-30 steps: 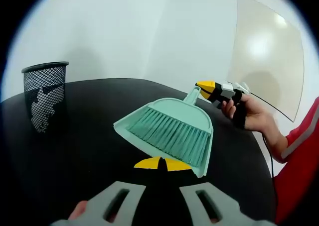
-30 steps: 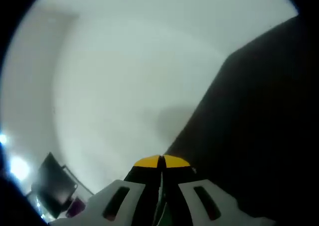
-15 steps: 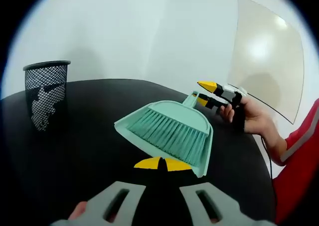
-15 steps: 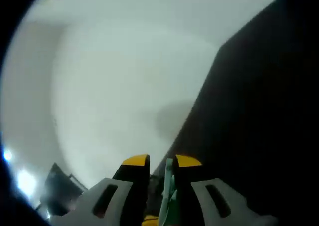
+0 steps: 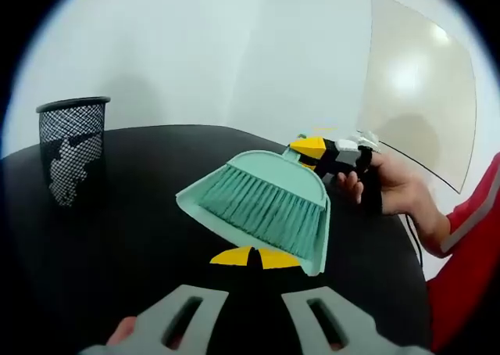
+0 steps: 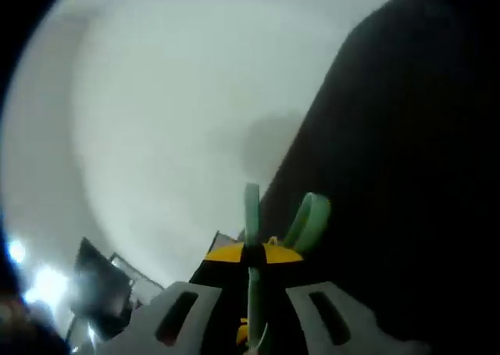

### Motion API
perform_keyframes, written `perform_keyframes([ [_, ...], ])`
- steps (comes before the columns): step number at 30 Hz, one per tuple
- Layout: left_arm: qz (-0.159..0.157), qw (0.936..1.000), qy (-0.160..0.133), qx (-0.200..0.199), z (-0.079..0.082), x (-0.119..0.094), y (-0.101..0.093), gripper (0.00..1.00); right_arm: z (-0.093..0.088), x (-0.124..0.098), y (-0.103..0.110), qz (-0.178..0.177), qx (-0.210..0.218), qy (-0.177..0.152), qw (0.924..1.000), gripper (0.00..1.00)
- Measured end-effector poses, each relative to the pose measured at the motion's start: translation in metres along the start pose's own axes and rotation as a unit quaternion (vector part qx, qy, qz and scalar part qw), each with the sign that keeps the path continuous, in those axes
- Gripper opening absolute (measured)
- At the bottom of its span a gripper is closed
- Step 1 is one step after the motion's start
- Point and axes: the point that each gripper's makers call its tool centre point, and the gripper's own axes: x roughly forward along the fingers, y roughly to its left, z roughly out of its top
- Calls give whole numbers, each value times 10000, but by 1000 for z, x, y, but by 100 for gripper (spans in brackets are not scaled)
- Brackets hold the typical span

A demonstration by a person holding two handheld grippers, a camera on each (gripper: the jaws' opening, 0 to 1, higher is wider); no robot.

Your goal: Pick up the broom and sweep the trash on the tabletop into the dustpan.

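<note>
A mint-green dustpan (image 5: pixel 312 238) lies on the black tabletop (image 5: pixel 117 238), with the matching broom (image 5: pixel 262 209) nested in it, bristles toward me. In the left gripper view, my right gripper (image 5: pixel 310 147) reaches in from the right in a person's hand (image 5: pixel 391 184), at the handle end of the pan. In the right gripper view, my right gripper (image 6: pixel 251 253) is shut on a thin green broom handle (image 6: pixel 251 206); a second, curved green handle (image 6: pixel 310 218) stands just beside it. My left gripper (image 5: pixel 254 257) sits shut and empty in front of the dustpan's near edge.
A black mesh bin (image 5: pixel 70 148) stands at the far left of the table, with pale shapes showing through the mesh. A white wall and a pale board (image 5: pixel 422 81) lie behind. A red sleeve (image 5: pixel 469 238) is at the right edge.
The right gripper stood open half a second ago; it has moved in along the handle toward the dustpan and shut on it. The left gripper has stayed put.
</note>
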Motion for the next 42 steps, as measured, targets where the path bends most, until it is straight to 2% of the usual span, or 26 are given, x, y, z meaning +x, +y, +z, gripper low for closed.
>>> perform_keyframes([
  [2,-4,10000,-3,-12,0,0,0,0,1,-3,1,2,248,-110,9996,9],
  [4,-5,10000,0,-11,0,0,0,0,6,-5,-1,81,763,-280,9967,8],
  [6,-4,10000,3,-2,0,0,0,0,6,-5,-3,140,1178,-295,9925,8],
  [7,-3,10000,3,0,0,0,0,0,5,-4,-1,133,1096,-288,9935,8],
  [9,-7,10000,-1,-7,0,0,0,0,3,-3,-3,-9,654,-259,9975,8],
  [13,-1,10000,2,-5,0,-1,1,0,3,1,-3,8,652,-202,9977,8],
  [15,13,10000,12,3,0,-1,1,0,-4,2,1,10,619,-111,9980,8],
  [18,40,10000,20,-11,0,-2,3,0,-8,3,-1,-122,285,12,9995,8],
  [21,110,9999,18,24,1,-4,5,0,-8,4,2,-177,144,2,9997,8],
  [23,171,9998,-33,84,4,-5,6,0,-6,4,1,-232,10,-23,9997,8],
  [26,261,9989,-347,188,19,-8,7,0,-7,5,4,-251,-157,-29,9996,8],
  [27,285,9986,-388,232,22,-8,7,0,-6,5,3,-257,-203,-21,9995,8],
  [29,233,9971,-419,589,27,-3,1,0,-5,5,3,-271,-213,-40,9994,8],
  [31,188,9967,-455,653,31,3,-5,0,-7,6,3,-262,-253,-22,9993,8],
  [33,153,9964,-349,754,28,10,-6,0,-9,6,3,-270,-284,-16,9992,8],
  [36,245,9954,155,917,9,15,-1,0,-10,6,4,-264,-322,10,9991,9],
  [38,220,9961,-13,857,15,15,-1,0,-10,5,5,-263,-395,14,9989,11],
  [40,202,9965,-8,815,14,14,2,0,-8,5,10,-140,-201,-48,9997,18],
  [42,191,9964,-11,825,14,13,-3,0,-4,2,12,-173,-321,-120,9993,20],
])
